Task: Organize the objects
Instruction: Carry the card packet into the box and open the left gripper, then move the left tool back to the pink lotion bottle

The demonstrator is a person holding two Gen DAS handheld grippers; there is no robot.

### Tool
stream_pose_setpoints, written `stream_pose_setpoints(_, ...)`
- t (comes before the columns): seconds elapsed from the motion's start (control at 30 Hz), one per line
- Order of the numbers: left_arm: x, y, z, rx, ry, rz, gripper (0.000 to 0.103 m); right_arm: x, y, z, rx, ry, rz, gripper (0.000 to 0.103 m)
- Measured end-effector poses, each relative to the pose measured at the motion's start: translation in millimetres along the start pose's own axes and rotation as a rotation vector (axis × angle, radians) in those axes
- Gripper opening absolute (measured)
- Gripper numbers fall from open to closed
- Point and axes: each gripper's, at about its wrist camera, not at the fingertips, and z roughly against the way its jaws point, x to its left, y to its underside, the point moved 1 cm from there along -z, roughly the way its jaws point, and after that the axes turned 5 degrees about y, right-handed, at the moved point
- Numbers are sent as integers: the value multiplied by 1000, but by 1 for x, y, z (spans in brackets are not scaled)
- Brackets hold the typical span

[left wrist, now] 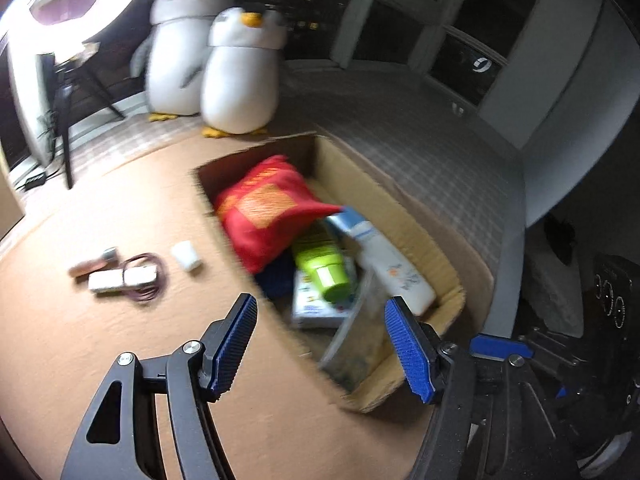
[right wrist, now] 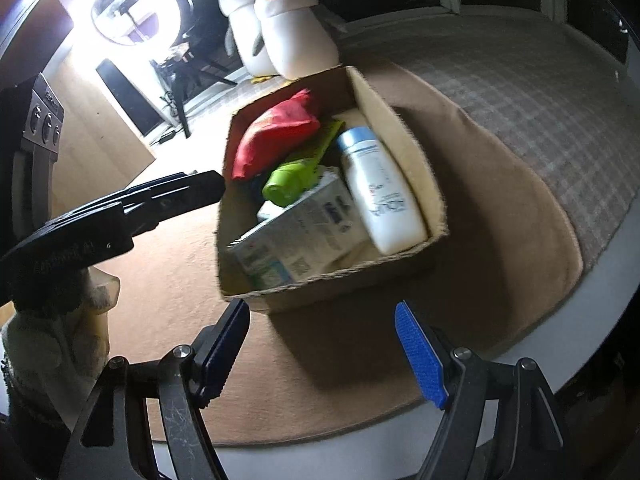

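i hold my left gripper [left wrist: 320,344] open and empty above the near end of the cardboard box [left wrist: 436,240], where the red bag [left wrist: 268,208] and white bottle [left wrist: 392,268] lie, while small items [left wrist: 124,276] wait left on the mat, and my right gripper [right wrist: 322,354] is open too.

Full cardboard box [right wrist: 332,280] on tan mat [right wrist: 500,240]

Ahead of the left gripper [left wrist: 322,350], whose ribbed blue plastic pads sit on matt black arms with bright metal screws, stands a rough, matt cardboard box [left wrist: 420,220] with ragged edges. In it lie a red cloth bag [left wrist: 268,208], a glossy green plastic tube [left wrist: 324,264], a smooth white plastic bottle [left wrist: 392,268] and a printed paper carton [right wrist: 304,232]. Beneath is a soft matt tan mat [left wrist: 120,344].
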Motion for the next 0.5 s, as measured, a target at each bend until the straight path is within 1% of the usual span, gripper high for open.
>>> stream_pose_setpoints(0.1,29,4,12,-12,-39,52,70,12,0,-2,4,-20,21,72)
stream_pose_setpoints(0.27,93,4,31,-48,-99,188,70,33,-1,-4,15,-49,51,72)
stream_pose_setpoints(0.4,142,-5,38,-57,-149,258,70,48,-1,-7,27,-63,75,72)
stream_pose_setpoints(0.5,174,-14,36,-53,-168,300,70,57,2,-10,39,-70,90,72)
